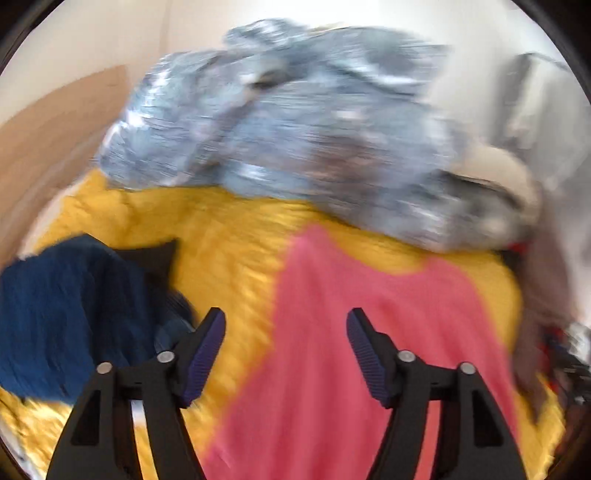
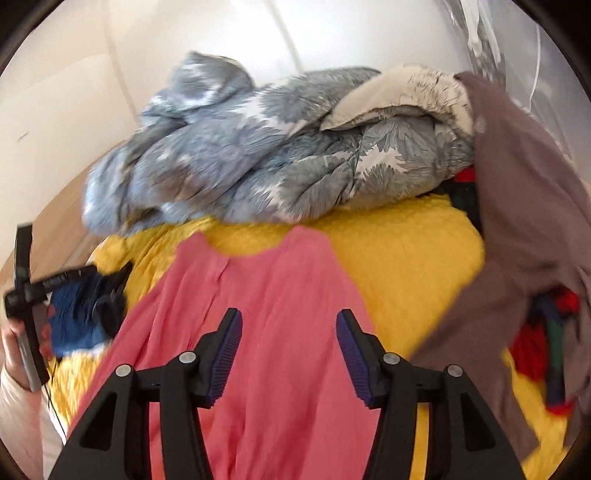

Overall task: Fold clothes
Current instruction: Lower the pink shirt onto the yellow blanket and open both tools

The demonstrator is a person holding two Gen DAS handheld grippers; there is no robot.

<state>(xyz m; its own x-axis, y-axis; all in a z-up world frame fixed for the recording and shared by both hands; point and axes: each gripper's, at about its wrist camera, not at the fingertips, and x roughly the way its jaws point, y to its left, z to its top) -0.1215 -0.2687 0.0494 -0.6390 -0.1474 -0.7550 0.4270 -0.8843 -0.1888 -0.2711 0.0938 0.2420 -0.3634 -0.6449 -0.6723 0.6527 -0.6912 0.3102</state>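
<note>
Pink garment (image 2: 266, 332) spread flat, unfolded, on the yellow bedspread (image 2: 406, 266). Left claw (image 1: 286, 350) and right claw (image 2: 288, 350) both spread apart, empty. Folding not yet begun.

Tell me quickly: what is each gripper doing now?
Left gripper: open, holding nothing, above the pink garment.
Right gripper: open, holding nothing, above the same garment.

A yellow textured bedspread (image 2: 406, 258) covers the bed. A grey-blue floral quilt (image 2: 258, 166) lies bunched along its far edge, against a pale wall (image 2: 332, 33), with a beige underside showing.
</note>
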